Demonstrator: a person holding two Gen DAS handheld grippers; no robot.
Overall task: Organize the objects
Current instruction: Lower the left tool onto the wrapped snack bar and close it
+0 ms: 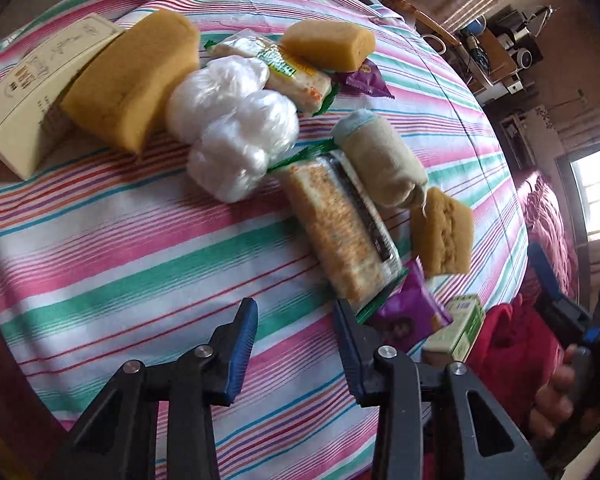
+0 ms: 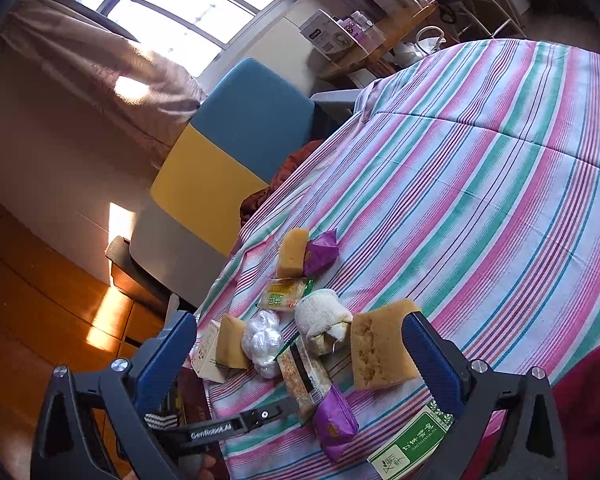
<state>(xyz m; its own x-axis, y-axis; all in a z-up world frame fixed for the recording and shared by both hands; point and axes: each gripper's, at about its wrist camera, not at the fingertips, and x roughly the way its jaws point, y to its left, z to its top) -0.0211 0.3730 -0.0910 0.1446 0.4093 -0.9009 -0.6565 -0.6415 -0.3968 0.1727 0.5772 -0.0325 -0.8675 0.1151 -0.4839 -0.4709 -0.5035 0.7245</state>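
Striped cloth in pink, green and white covers the tabletop (image 1: 100, 248), and the objects on it lie in a loose scatter near one edge, so I judge the organizing barely begun. Nearest, the left gripper (image 1: 296, 344) hovers with fingers wide apart and empty, just short of a long cracker pack (image 1: 336, 232); a purple sachet (image 1: 404, 312) and a green-and-white box (image 1: 460, 324) lie beside it at the edge. The right gripper (image 2: 300, 360) is also spread wide, holding nothing, with a small sponge (image 2: 376, 348) lying between its fingers in view. Farther on sit a rolled cloth (image 1: 384, 164), a white plastic bundle (image 1: 236, 132), a second snack pack (image 1: 288, 68), a big sponge (image 1: 132, 80), a cream box (image 1: 32, 92) and another sponge (image 1: 328, 44). Nothing is grouped or stacked yet.
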